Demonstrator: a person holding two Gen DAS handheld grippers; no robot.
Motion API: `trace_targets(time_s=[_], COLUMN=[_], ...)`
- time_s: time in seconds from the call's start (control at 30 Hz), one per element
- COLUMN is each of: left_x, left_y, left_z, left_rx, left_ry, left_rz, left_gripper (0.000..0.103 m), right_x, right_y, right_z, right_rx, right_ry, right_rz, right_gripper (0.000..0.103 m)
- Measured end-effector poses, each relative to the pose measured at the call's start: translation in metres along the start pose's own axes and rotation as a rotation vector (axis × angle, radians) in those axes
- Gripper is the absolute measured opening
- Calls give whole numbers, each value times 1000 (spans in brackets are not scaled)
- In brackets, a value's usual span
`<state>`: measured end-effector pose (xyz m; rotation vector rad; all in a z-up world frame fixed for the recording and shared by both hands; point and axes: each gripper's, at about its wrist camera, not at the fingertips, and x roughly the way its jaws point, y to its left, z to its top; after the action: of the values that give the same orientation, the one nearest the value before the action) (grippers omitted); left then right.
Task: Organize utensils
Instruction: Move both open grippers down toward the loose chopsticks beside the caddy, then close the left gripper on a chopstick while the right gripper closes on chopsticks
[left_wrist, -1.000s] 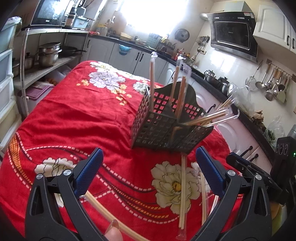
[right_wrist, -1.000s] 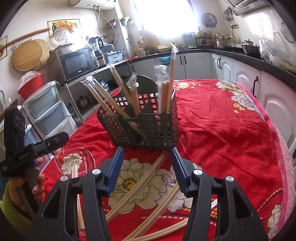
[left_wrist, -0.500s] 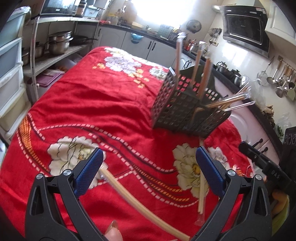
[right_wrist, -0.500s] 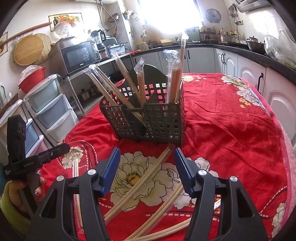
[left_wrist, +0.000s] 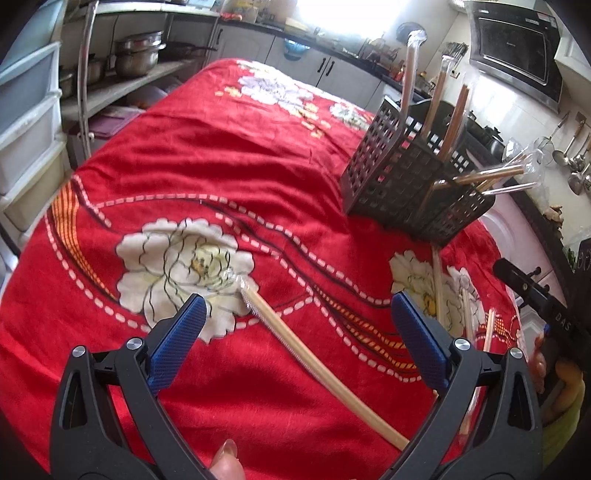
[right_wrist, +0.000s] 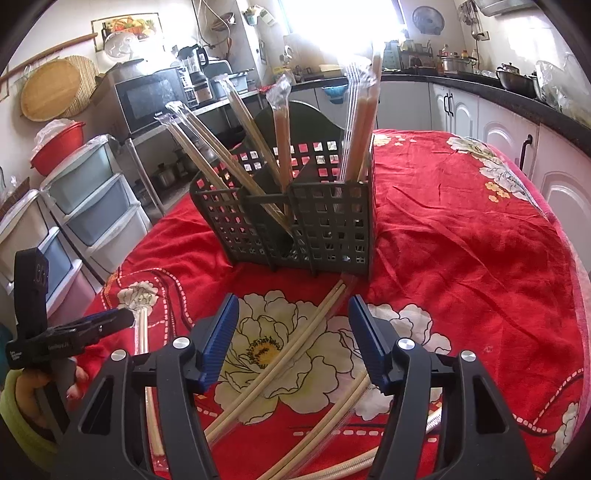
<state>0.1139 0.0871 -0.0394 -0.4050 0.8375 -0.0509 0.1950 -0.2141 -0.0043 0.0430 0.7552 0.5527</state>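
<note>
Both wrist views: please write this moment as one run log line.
left gripper open above wrapped chopsticks | right gripper open | dark plastic grid basket partly filled

both grippers, left gripper (left_wrist: 295, 332) and right gripper (right_wrist: 290, 334), are black plastic frames with ribbed blue pads (right_wrist: 221, 338) and silver screws (left_wrist: 133, 343) (small white lettering on one); a yellow-green sleeve (right_wrist: 14, 398) shows.

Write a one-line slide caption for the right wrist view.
Open right gripper above wrapped chopsticks lying before the dark basket.
</note>
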Motion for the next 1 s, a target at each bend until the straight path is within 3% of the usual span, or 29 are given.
trace_targets(time_s=[0.27,0.47,0.67,0.83,0.93,1.0], left_x=[12,20,30,34,36,36], left_y=[0,-2,-4,-3,-1,1], left_z=[-7,-4,1,5,7,8], left_rx=[-15,-9,17,42,46,42], left_ry=[58,71,74,71,67,65], left_rz=[-47,-32,10,57,84,90], left_gripper=[92,81,66,41,25,20], right_x=[27,50,72,87,93,96], right_y=[-5,-8,-15,-22,-27,-31], right_z=[2,7,11,11,10,10], right_rx=[9,4,18,50,73,93], right_ry=[57,92,111,138,157,159], right_rz=[-32,-65,-121,-170,-171,-159], right_gripper=[60,60,60,59,48,46])
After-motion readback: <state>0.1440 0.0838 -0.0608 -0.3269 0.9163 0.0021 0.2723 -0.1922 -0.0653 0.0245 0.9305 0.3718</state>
